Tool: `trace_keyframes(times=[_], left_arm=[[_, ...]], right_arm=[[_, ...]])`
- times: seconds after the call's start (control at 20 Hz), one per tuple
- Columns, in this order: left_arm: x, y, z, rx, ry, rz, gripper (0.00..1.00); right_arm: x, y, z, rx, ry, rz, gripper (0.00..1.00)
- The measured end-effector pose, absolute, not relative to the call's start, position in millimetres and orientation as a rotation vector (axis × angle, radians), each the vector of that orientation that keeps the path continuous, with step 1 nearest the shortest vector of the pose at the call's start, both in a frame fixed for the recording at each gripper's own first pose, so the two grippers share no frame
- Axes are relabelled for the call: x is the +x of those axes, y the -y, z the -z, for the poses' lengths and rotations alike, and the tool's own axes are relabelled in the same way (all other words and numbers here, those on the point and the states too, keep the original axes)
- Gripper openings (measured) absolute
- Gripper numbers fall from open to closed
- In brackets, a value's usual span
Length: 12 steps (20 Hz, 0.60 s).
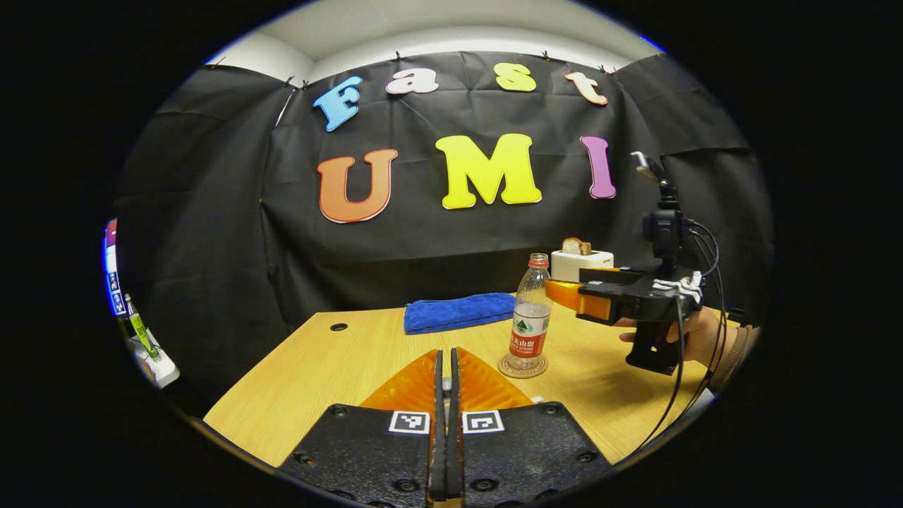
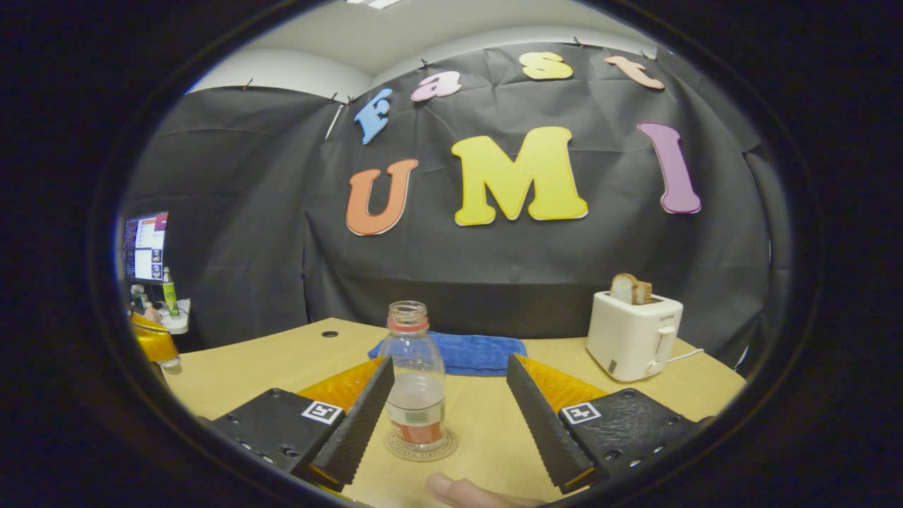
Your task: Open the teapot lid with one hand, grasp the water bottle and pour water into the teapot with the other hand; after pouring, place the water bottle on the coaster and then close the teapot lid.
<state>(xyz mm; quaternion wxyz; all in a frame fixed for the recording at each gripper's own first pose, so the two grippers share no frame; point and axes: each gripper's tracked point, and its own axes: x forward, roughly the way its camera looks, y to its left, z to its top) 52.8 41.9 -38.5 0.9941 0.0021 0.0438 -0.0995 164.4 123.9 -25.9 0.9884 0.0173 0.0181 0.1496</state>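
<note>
The wooden table point(image 1: 338, 367) fills the lower half of both views, running back to the black cloth wall. On it, a blue towel point(image 1: 458, 312) lies folded near the far edge, at mid-frame in the left gripper view and just behind the bottle in the right gripper view. A white toaster point(image 2: 633, 335) with bread in its slot stands at the right of the right gripper view; in the left gripper view it shows small, right of centre, behind my other tool.

My right gripper point(image 2: 446, 406) points level along the table, its two fingers spread wide at the bottom of its own view, holding nothing. The water bottle point(image 2: 416, 381) stands upright between them, nearer the left finger, and I cannot tell whether that finger touches it. In the left gripper view this gripper reaches in from the right edge at the height of the bottle's shoulder, my hand point(image 1: 695, 335) wrapped round its grip below.

My left gripper point(image 1: 445, 395) sits low at bottom centre of its view, fingers pressed together on nothing.

The bottle is uncapped, partly filled, and rests on the round coaster point(image 1: 523, 367), just right of centre in the left gripper view.
</note>
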Motion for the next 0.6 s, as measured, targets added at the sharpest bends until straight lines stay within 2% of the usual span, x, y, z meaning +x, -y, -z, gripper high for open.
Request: trace_keyframes(times=[0.45, 0.6], left_arm=[[102, 12, 68, -0.124, -0.061, 0.262, 0.03], [114, 23, 87, -0.118, -0.074, 0.264, 0.03]], right_arm=[[122, -28, 30, -0.113, 0.001, -0.143, 0.96], [107, -22, 36, -0.13, 0.022, -0.152, 0.97]])
